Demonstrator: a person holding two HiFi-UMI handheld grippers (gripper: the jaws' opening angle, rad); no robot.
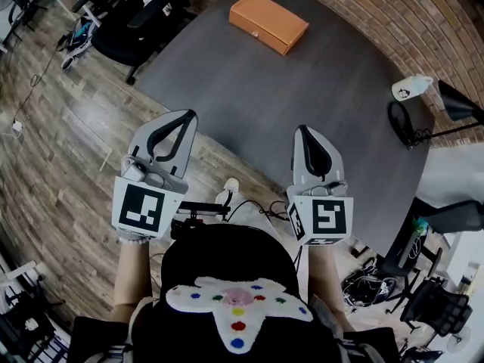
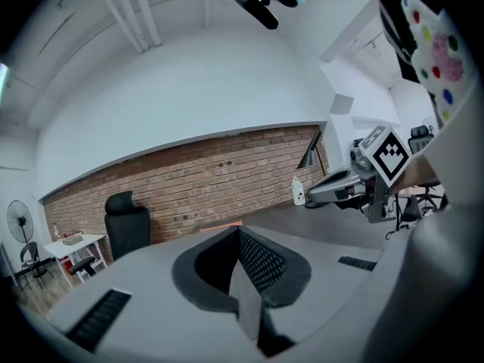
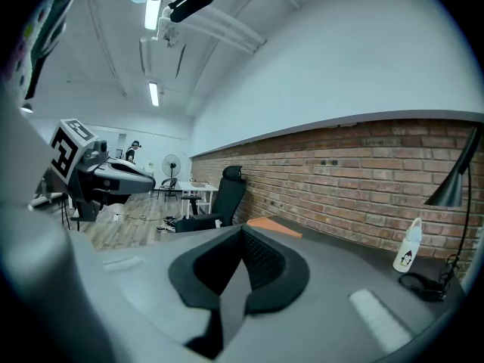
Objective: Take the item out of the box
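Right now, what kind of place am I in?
Likely an office or lab workspace: a dark table by a brick wall, a black office chair on wood flooring, and a desk lamp.

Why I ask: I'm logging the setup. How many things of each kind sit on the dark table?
Box: 1
Bottle: 1
Lamp: 1
Total: 3

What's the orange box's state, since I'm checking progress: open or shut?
Shut: the orange box lies on the table, no gap showing.
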